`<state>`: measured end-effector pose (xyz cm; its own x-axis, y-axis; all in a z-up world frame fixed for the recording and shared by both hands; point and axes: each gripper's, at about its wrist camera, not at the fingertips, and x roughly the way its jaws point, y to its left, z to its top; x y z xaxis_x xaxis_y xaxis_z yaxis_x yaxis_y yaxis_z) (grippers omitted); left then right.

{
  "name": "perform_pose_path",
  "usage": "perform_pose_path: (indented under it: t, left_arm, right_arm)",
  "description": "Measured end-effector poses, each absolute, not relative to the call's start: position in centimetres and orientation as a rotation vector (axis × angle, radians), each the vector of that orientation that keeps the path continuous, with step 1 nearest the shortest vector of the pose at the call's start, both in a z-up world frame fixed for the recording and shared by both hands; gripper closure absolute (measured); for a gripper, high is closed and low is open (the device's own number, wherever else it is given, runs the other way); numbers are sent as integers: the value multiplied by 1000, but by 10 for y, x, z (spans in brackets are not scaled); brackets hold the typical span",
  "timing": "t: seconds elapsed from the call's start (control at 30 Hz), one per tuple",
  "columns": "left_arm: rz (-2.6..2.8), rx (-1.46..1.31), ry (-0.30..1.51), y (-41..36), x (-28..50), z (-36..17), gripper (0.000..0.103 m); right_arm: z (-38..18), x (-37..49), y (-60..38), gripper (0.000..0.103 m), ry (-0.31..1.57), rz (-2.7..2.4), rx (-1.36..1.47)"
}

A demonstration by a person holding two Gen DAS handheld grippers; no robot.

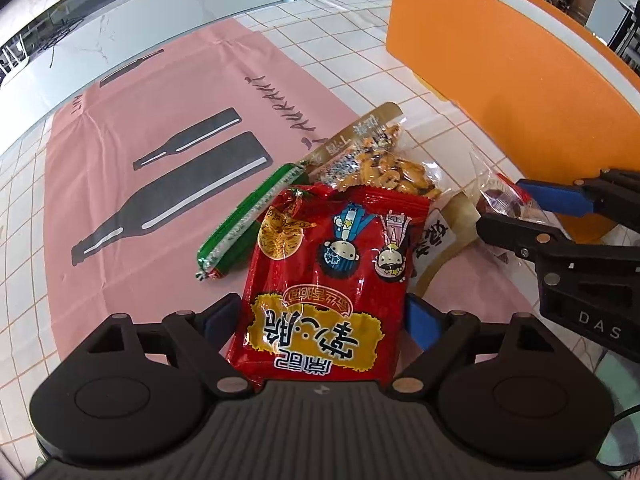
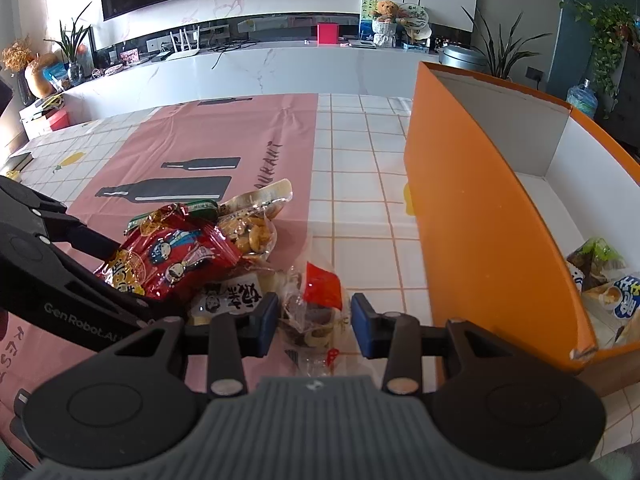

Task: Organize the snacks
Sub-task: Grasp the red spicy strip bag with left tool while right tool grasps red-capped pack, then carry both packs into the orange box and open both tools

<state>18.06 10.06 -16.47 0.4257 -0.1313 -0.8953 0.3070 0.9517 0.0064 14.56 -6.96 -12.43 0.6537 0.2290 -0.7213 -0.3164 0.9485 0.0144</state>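
Note:
A red snack bag (image 1: 324, 280) lies between the open jaws of my left gripper (image 1: 322, 322); the pads stand just off its edges. It also shows in the right wrist view (image 2: 168, 260). Behind it lie a clear bag of crackers (image 1: 384, 168), a green sausage stick (image 1: 244, 220) and a white-labelled packet (image 1: 436, 240). My right gripper (image 2: 314, 322) is open around a small clear packet with a red tag (image 2: 316, 296); it also shows in the left wrist view (image 1: 504, 200). The orange box (image 2: 480, 216) stands to the right with several snacks (image 2: 608, 280) inside.
A pink cloth with bottle prints (image 1: 168, 128) covers part of the white tiled table (image 2: 360, 152). A marble counter (image 2: 260, 64) with plants and ornaments runs behind the table.

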Motion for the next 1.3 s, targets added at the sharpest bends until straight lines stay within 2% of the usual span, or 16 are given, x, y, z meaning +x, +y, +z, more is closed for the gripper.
perform_pose_path:
  t: [0.1,0.17,0.3,0.8,1.3]
  left_arm:
    - [-276,185,1104,96,179,-166,3]
    - [-272,162,1105,98,179,-164,12]
    - [-246,110,1123,100,177,-159,21]
    - [-156,-57,1083,104,155,-103,22]
    - [-230,-114,957,61,122,-20,22]
  right_arm:
    - [-124,145,-69,66,802,310,-112]
    - [-124,146,-70,66,802,310,-107]
    - [-124,145,-71,67,800,318,-105]
    - [-95,125,-75,81,740,348,-97]
    - [-29,91,-128,81,663,382,36]
